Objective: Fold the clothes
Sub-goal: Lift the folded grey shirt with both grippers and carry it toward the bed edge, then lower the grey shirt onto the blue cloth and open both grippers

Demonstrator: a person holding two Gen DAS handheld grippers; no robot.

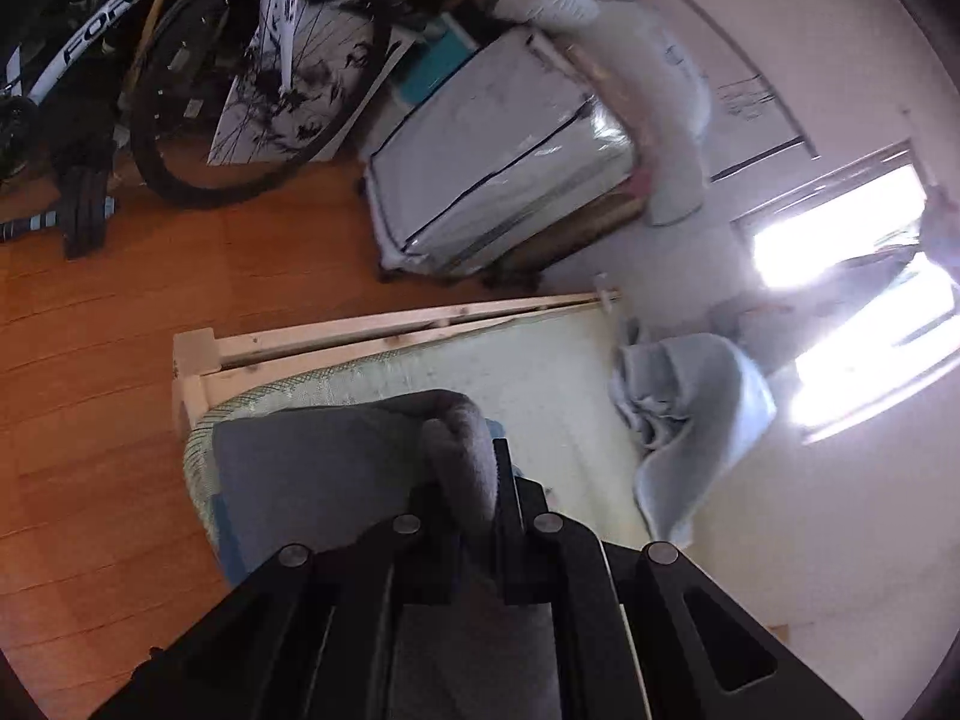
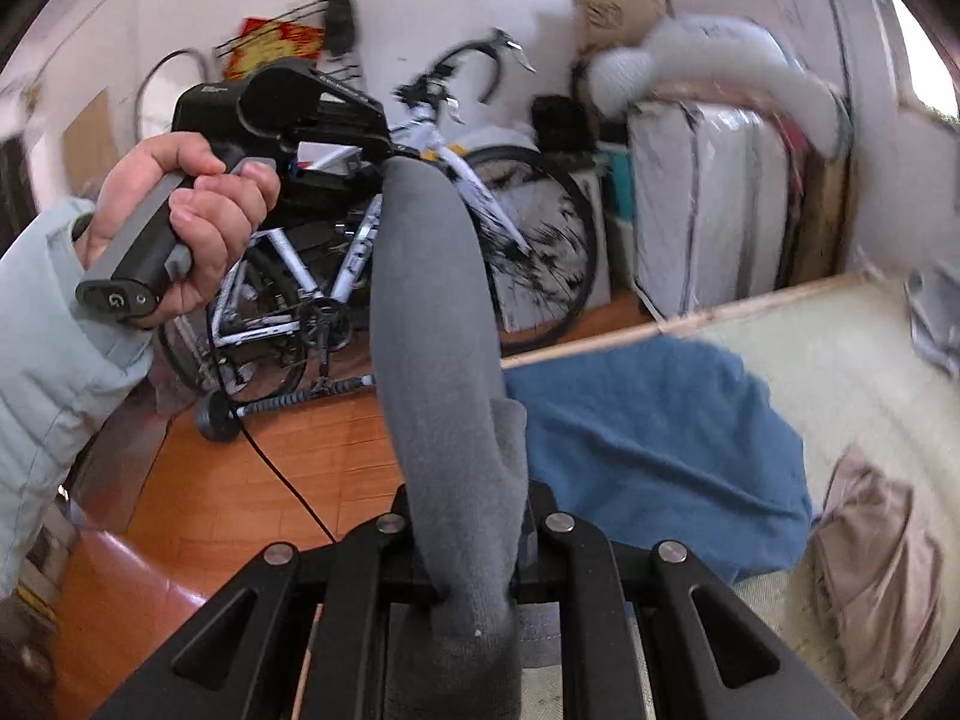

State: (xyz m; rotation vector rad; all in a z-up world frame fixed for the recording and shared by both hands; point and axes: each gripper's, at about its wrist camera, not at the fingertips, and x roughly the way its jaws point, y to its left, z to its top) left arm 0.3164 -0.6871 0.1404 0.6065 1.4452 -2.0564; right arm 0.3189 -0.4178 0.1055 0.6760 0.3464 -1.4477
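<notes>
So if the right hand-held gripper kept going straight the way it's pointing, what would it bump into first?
Probably the blue cloth lying on the mat just ahead of the right hand-held gripper, which is clamped on the grey garment. Depth is hard to judge in this view, so the wooden floor beside it is possible.

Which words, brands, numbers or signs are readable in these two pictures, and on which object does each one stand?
"FOR", with the following letters cut off: on the white bicycle frame in the left wrist view.
"G", a logo: on the butt of the left gripper handle held in the person's hand.
Red and yellow wall decoration: characters too blurred to read.
Cardboard boxes: printing too blurred.
Lettering on the bicycle in the right wrist view: unreadable.
</notes>
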